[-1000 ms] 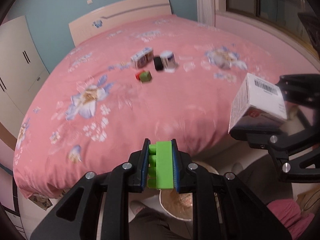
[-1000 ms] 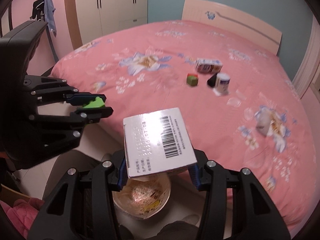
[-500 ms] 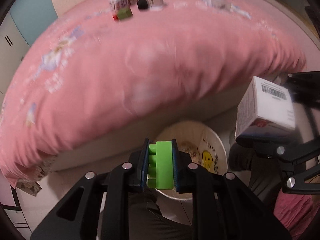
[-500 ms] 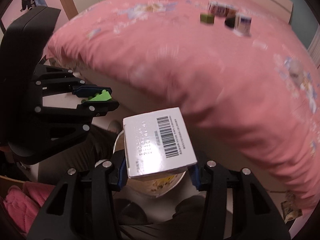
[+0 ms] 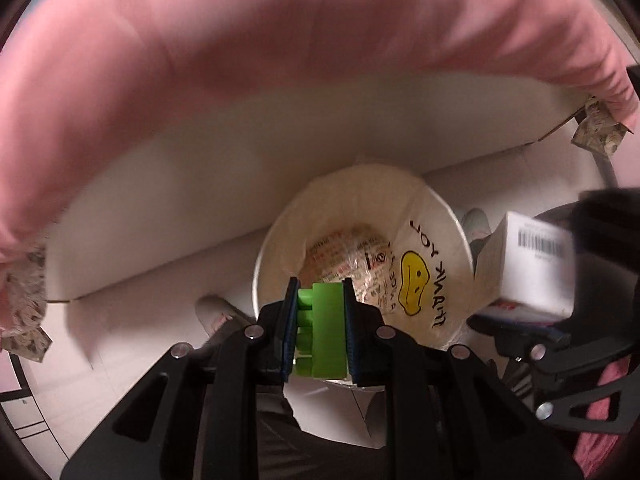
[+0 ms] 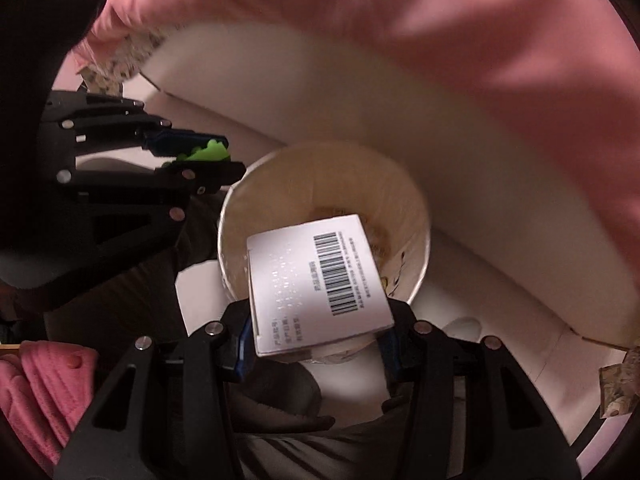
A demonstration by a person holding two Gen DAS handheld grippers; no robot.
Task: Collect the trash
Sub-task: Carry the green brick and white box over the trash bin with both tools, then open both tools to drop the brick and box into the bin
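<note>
My left gripper [image 5: 319, 330] points down, shut on a bright green toothed plastic piece [image 5: 320, 328], which hangs over the near rim of a white trash bin [image 5: 436, 216]. The bin is lined with a bag bearing a yellow smiley, and crumpled wrappers [image 5: 348, 256] lie at its bottom. My right gripper [image 6: 316, 344] is shut on a white box with a barcode [image 6: 316, 280], held over the bin [image 6: 416, 208]. The left gripper [image 6: 200, 158] with the green piece [image 6: 208, 155] shows at the left of the right wrist view, and the white box [image 5: 528, 268] at the right of the left wrist view.
The pink bedspread [image 5: 280, 40] hangs over the white bed base [image 5: 200, 184] just behind the bin. A person's dark trouser legs [image 6: 280, 440] and slippers stand beside the bin on the pale floor. A pink garment [image 6: 40, 392] lies at lower left.
Both grippers have sunk from above the bed to just over the bin and tipped downward. The bed top and its items have left view. Both grips are unchanged.
</note>
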